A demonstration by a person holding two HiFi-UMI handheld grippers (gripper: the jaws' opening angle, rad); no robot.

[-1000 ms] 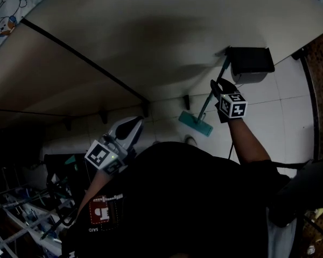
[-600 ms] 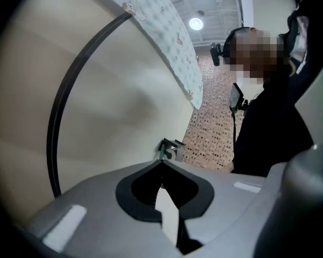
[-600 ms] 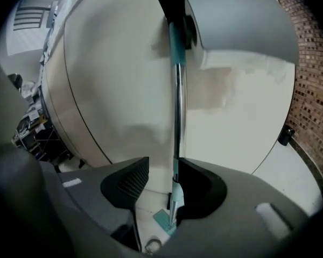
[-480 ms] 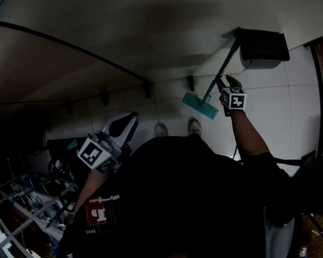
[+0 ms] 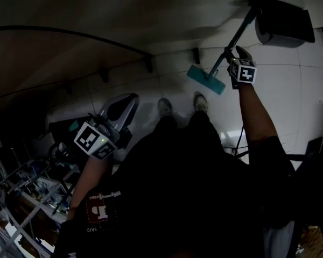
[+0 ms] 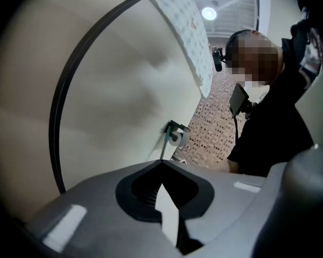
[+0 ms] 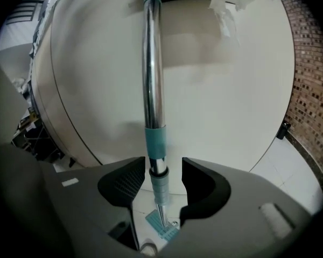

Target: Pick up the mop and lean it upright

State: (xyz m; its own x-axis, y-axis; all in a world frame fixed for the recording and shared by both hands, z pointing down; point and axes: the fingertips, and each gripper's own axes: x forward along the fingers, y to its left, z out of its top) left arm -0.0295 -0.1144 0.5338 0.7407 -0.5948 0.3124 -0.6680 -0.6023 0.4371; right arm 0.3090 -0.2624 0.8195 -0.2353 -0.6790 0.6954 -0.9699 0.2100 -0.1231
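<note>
Grey left claw (image 6: 161, 168) closed, empty, held low | right claw (image 7: 159, 179) opening, mop handle (image 7: 152, 79) loose between its jaws | mop head (image 5: 205, 79) on tile floor (image 5: 290, 101), handle top against cream wall (image 7: 231, 90) | risk: head skids on tile, mop topples.

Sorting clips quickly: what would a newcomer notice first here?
The chrome mop handle stands upright against the pale wall, between the right gripper's opening jaws, untouched by either pad. Its teal mop head rests on the white floor near the person's shoes.
</note>
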